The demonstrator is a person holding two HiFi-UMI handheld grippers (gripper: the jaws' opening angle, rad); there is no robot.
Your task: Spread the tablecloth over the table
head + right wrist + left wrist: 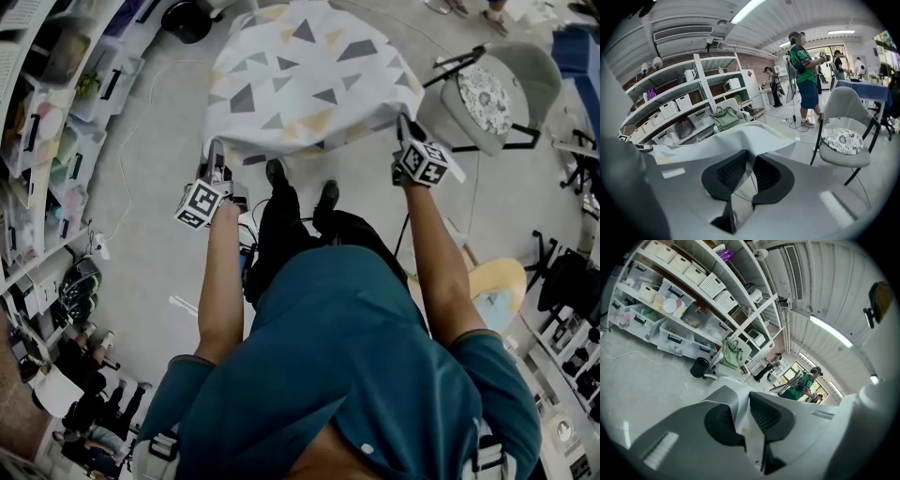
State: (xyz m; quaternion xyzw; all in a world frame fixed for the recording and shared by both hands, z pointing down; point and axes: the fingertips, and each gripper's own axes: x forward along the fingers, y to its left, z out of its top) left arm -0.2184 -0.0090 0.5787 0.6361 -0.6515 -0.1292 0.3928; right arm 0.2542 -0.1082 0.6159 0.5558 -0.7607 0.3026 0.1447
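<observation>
The tablecloth [300, 80], white with grey and yellow triangles, hangs spread out in front of me above the floor; no table top shows beneath it. My left gripper [216, 150] pinches its near left corner, and my right gripper [405, 127] its near right corner. In the left gripper view a fold of the cloth [740, 416] runs between the dark pads of the left gripper [744, 397]. In the right gripper view the cloth [740, 138] billows ahead and a strip of it is clamped in the right gripper [751, 161]. My legs and shoes stand just below the cloth's near edge.
A grey chair [487, 98] with a patterned cushion stands right of the cloth. Shelves with plastic bins [56, 122] line the left side, and a black bin [187, 19] sits at the back. A cable [127, 178] lies on the floor. People [804, 65] stand farther off.
</observation>
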